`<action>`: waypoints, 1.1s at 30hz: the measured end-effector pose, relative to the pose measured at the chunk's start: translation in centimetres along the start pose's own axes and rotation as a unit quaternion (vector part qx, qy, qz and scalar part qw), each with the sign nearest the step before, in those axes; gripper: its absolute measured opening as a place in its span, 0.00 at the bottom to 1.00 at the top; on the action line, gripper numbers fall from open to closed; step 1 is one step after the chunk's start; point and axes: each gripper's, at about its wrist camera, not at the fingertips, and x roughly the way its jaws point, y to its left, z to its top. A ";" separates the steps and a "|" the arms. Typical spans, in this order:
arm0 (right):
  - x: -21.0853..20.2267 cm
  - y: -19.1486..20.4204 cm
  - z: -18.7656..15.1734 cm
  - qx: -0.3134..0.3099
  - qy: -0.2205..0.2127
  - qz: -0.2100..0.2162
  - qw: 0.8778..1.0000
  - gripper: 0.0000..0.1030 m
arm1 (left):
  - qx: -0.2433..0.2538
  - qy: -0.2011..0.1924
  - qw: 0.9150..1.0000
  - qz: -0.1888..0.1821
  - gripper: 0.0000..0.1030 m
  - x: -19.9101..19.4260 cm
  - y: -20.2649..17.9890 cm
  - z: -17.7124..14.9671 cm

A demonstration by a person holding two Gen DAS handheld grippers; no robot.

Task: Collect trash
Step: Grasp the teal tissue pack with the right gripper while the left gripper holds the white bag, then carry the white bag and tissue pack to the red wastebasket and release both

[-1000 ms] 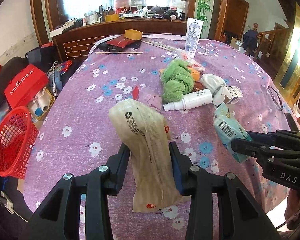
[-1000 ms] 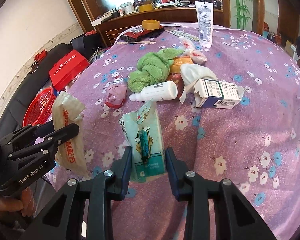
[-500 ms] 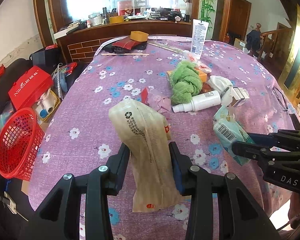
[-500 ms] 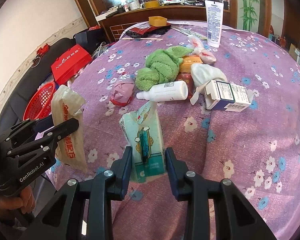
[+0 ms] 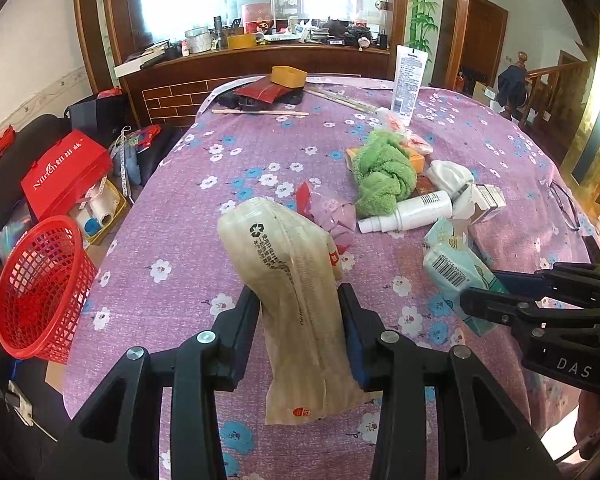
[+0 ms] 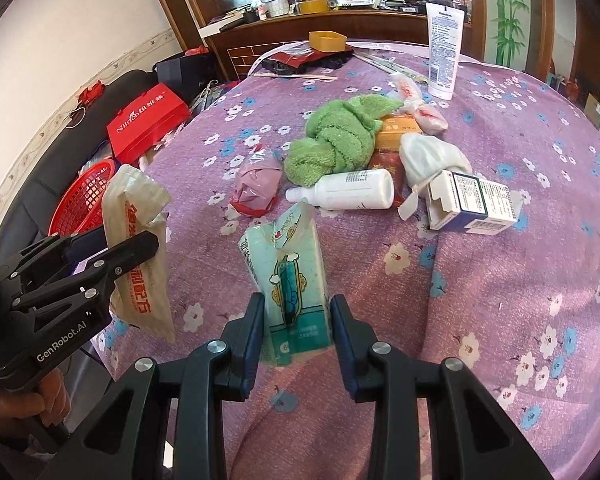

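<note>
Tan paper wrapper (image 5: pixel 296 300), centre of left view, clamped in left gripper (image 5: pixel 300 328), lifted off purple floral tablecloth (image 5: pixel 180 240). Teal tissue pack (image 6: pixel 290 276), centre of right view, pinched in right gripper (image 6: pixel 298 328). Both pieces held, neither binned yet. Red mesh basket (image 5: pixel 40 288), left edge of left view, on floor beside table: likely drop point. Left on table: pink crumpled bag (image 6: pixel 256 186), white bottle (image 6: pixel 348 190), open carton (image 6: pixel 470 202), green towel (image 6: pixel 340 138). Task early.

windowsill clutter (image 5: pixel 300 36) too small to identify, eyeglasses (image 5: pixel 564 208) partly cut off
</note>
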 end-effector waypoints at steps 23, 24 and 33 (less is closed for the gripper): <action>0.9 5.2 3.0 -0.023 0.004 0.016 1.000 0.35 | -0.080 -0.033 0.996 -0.008 0.37 -4.2 9.1 1.6; 1.0 5.6 3.3 -0.024 0.004 0.020 1.000 0.35 | -0.087 -0.034 0.996 -0.006 0.37 -4.4 9.8 1.7; 4.0 13.4 7.4 -0.055 0.009 0.075 0.996 0.35 | -0.151 -0.046 0.986 0.047 0.37 -6.7 19.9 0.9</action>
